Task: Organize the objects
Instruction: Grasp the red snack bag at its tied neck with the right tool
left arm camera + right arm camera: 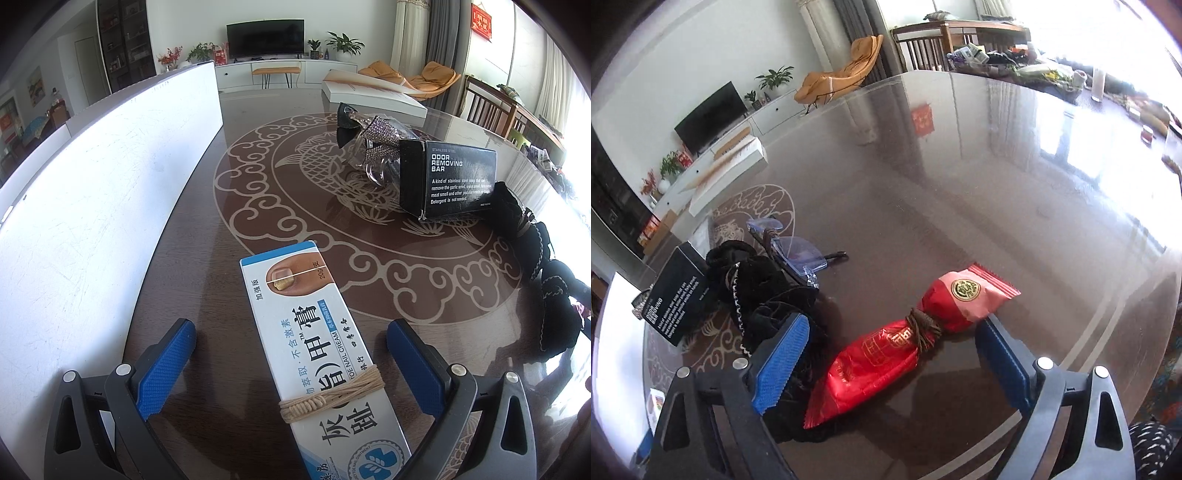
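In the left wrist view a white and blue toe nail cream box [317,354], bound with tan string, lies on the table between the wide-open fingers of my left gripper [291,354]; neither pad touches it. Beyond it stand a black odor removing bar box [447,181] and a rhinestone hair clip [373,144]. In the right wrist view a red snack packet [905,339], tied at its middle with brown cord, lies between the open fingers of my right gripper [890,350], untouched. A black velvet pouch [764,295] lies against the left finger [779,365].
A large white box [92,206] stands along the left of the glass-topped table [258,184]. A flat white box [373,92] lies at the far edge. A clear blue plastic piece [794,247] sits behind the pouch. Cluttered items line the far right table edge [1071,81].
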### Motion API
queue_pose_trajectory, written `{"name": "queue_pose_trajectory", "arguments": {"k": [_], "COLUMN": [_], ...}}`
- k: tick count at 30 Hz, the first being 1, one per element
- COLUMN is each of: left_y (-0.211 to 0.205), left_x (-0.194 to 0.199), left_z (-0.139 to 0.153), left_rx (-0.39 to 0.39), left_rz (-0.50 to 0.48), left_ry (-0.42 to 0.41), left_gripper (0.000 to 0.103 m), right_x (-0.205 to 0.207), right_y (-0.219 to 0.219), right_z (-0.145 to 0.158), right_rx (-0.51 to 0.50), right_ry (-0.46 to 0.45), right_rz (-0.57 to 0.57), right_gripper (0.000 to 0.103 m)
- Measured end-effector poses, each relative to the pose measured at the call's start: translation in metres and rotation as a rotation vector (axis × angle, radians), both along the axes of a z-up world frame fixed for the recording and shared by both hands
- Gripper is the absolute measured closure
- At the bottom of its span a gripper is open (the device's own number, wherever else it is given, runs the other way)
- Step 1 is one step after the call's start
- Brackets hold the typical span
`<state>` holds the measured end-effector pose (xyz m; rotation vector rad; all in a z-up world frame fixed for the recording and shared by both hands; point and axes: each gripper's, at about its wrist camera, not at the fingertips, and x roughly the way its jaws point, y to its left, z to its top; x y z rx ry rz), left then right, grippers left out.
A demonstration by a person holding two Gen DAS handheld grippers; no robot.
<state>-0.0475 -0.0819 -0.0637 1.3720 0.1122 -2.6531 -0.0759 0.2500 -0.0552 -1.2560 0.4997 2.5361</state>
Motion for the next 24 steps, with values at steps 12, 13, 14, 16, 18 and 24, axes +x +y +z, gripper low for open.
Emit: {"name": "queue_pose_trajectory", "arguments": {"k": [12,13,14,16,18,24], "left_y": [-0.001,-0.001,-0.001,-0.001,-0.001,-0.003], "left_x": [-0.002,-0.002,-0.002,-0.002,-0.002,-0.003], "left_z": [0.001,0.001,0.001,0.001,0.001,0.001], "left_rx": [0.000,0.000,0.000,0.000,0.000,0.005], "left_rz": [0.001,0.001,0.001,0.001,0.001,-0.018], "left_ry": [0.001,0.001,0.001,0.000,0.000,-0.011], "left_gripper": [0.000,0.000,0.000,0.000,0.000,0.000], "right_x": [0.014,0.016,0.019,0.023,0.028,0.046], "right_y": [0.003,0.004,0.005,0.011,0.022,0.055], "right_z": [0.003,0.003,0.003,0.004,0.003,-0.006], "right_rx": [0.052,0.033,0.009,-0.058,-0.159,-0.442], "right_ry": [-0.047,-0.051,-0.055,-0.065,-0.081,-0.112], "right_rz": [0.025,0.030,0.036,0.053,0.082,0.209], "right_gripper": [0.077,0.077,0.077,0.077,0.077,0.077]}}
